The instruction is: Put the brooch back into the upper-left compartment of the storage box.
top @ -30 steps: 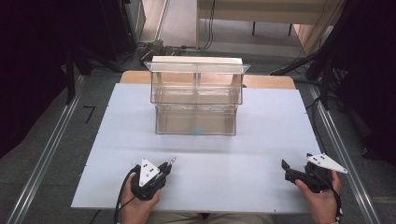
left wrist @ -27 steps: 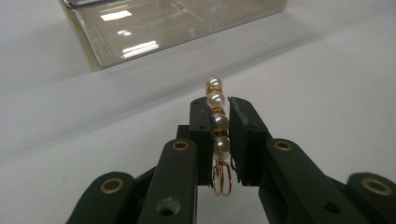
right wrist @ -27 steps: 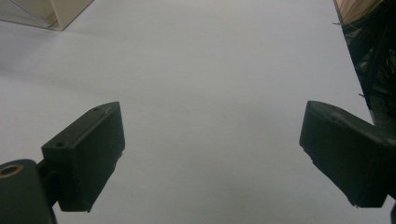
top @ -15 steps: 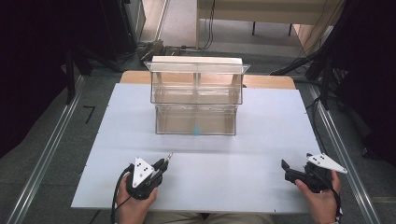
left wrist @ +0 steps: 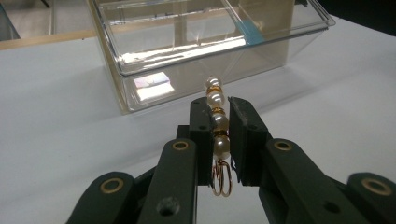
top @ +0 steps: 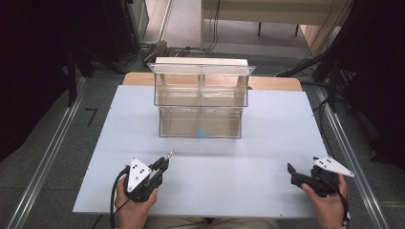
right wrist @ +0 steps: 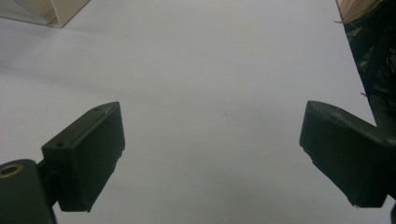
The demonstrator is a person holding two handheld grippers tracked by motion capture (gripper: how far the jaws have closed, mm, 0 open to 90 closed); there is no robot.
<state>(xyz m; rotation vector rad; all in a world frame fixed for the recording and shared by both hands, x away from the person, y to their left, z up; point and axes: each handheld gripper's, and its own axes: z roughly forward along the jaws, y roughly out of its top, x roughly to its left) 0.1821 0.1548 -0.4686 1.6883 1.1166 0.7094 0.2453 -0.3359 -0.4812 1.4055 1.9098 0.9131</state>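
We work at a white rectangular tabletop board [top: 267,143], with a black two-jaw gripper in each hand near its front edge. Our left gripper [left wrist: 218,122] is clamped on a short strand of white pearls strung with small gold spacer beads [left wrist: 217,122]; the jaws press on the strand from both sides, with the pearls running lengthwise between the pads. Two thin copper-coloured wire rings hang from the near end of the strand, and its far end pokes out past the jaw tips, pointing toward the box. In the high view the left gripper [top: 163,164] sits at the front left of the board, held off the surface in our left hand [top: 133,205], and the pearl strand [top: 169,154] shows as a small pale tip at its nose. Ahead of it, in the middle of the board, stands a clear plastic two-tier storage box with divided compartments [top: 200,102]; the strand is well apart from it and not inside any compartment. A small light-blue mark shows on the box's lower front wall. Our right gripper [top: 292,172] rests at the front right of the board in our right hand [top: 329,207], well apart from the box; its jaws stand wide apart over bare white board, with nothing between them.
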